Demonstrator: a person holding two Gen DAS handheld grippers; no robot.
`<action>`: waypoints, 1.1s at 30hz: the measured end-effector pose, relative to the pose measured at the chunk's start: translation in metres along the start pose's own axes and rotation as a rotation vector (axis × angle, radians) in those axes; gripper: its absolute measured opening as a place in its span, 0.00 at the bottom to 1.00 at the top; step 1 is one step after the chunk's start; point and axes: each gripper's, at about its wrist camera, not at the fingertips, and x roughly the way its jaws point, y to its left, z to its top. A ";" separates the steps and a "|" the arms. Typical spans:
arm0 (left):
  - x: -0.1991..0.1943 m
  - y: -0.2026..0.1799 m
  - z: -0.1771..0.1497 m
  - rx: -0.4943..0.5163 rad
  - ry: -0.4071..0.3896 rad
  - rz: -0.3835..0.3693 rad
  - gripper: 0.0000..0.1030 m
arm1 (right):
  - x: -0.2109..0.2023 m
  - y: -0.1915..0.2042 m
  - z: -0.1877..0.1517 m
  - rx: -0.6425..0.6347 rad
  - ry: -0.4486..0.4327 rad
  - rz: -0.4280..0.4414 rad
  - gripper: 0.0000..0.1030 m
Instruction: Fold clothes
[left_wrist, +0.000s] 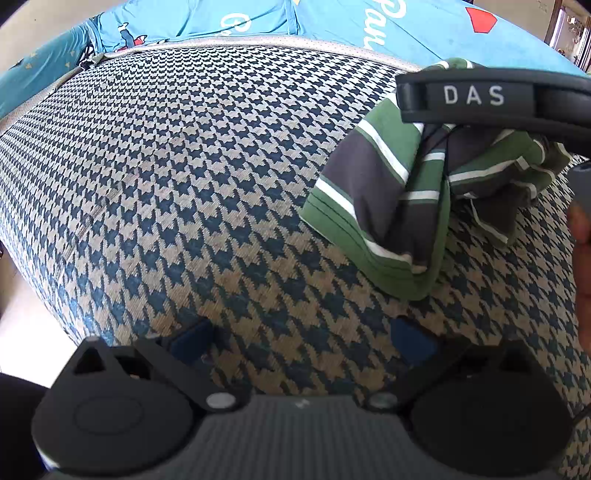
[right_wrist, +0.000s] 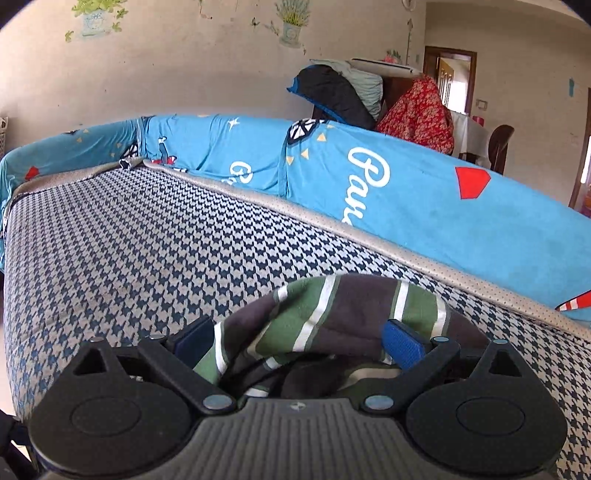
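Hanging bunched from the right gripper (right_wrist: 297, 341): one striped shirt (left_wrist: 391, 206), bands of green, dark grey and white, with a stitched green hem at its lower edge. In the left wrist view the shirt droops over the right part of the sofa seat (left_wrist: 177, 177), its lowest fold at or just above the fabric; contact cannot be told. In the right wrist view the cloth fills the space between the blue pads (right_wrist: 402, 345), and the fingers stand fairly wide around the bundle; whether they pinch it cannot be told.

Left gripper (left_wrist: 299, 338): fingers spread apart, nothing between them, held over bare seat to the left of the shirt.

Black bar of the right-hand tool (left_wrist: 495, 98): crosses above the shirt, printed "DAS" in white capitals. Part of a hand (left_wrist: 581, 273) shows at the right edge.

Sofa seat: houndstooth weave in dark blue and beige, with a beige perforated trim along the back edge.

Blue cover (right_wrist: 424, 206) on the sofa back: white script beginning "Par", remainder hidden; red pentagon shapes, small yellow triangles, white stars.

Behind the sofa: a pile of dark and red floral cloth (right_wrist: 417, 114). Wall (right_wrist: 184, 66) carries flowerpot stickers.
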 end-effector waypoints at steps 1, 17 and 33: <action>0.001 -0.001 0.002 -0.001 0.000 0.000 1.00 | 0.005 0.000 -0.002 -0.002 0.015 -0.004 0.93; 0.024 0.000 0.033 -0.011 -0.004 0.018 1.00 | -0.010 -0.044 0.001 0.205 -0.024 -0.150 0.17; 0.023 0.000 0.034 -0.034 -0.014 0.042 1.00 | -0.062 -0.169 -0.036 0.539 0.076 -0.523 0.16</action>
